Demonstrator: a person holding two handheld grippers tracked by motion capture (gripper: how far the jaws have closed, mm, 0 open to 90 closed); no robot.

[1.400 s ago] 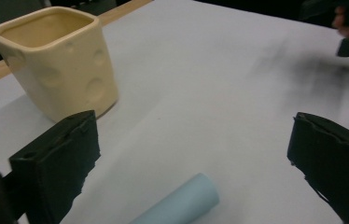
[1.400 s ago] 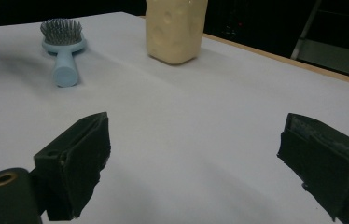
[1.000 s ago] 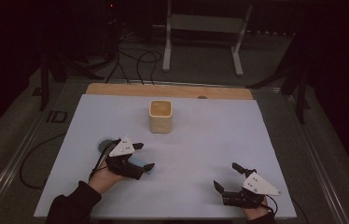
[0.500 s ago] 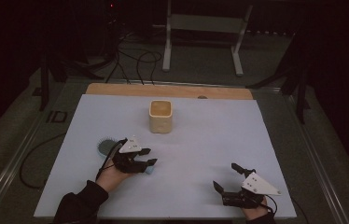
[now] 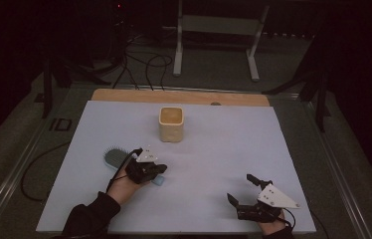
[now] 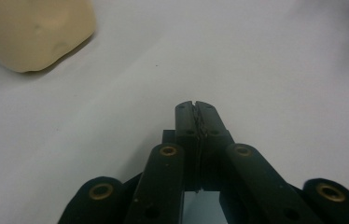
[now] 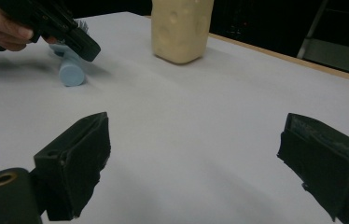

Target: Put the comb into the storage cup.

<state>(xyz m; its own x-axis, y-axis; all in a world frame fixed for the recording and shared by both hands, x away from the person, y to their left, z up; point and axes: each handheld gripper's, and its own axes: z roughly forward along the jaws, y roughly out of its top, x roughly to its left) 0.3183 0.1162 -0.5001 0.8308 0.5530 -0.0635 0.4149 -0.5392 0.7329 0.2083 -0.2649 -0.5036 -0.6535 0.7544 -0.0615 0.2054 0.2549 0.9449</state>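
We see the left gripper (image 5: 155,172), its jaws just closed, clamped on the light-blue handle of the hairbrush (image 5: 116,158), which lies on the desk (image 5: 214,164) near the cream cup (image 5: 171,124). We judge the brush light, rigid and slightly slippery; grip mid-handle. The right gripper (image 5: 243,191) rests with jaws apart.

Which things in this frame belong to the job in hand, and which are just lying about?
Job: light blue plastic hairbrush; probably the cream square cup, a likely destination.
Lying about: black cables on the floor; grey metal stand behind the table; small black square beside the white sheet.
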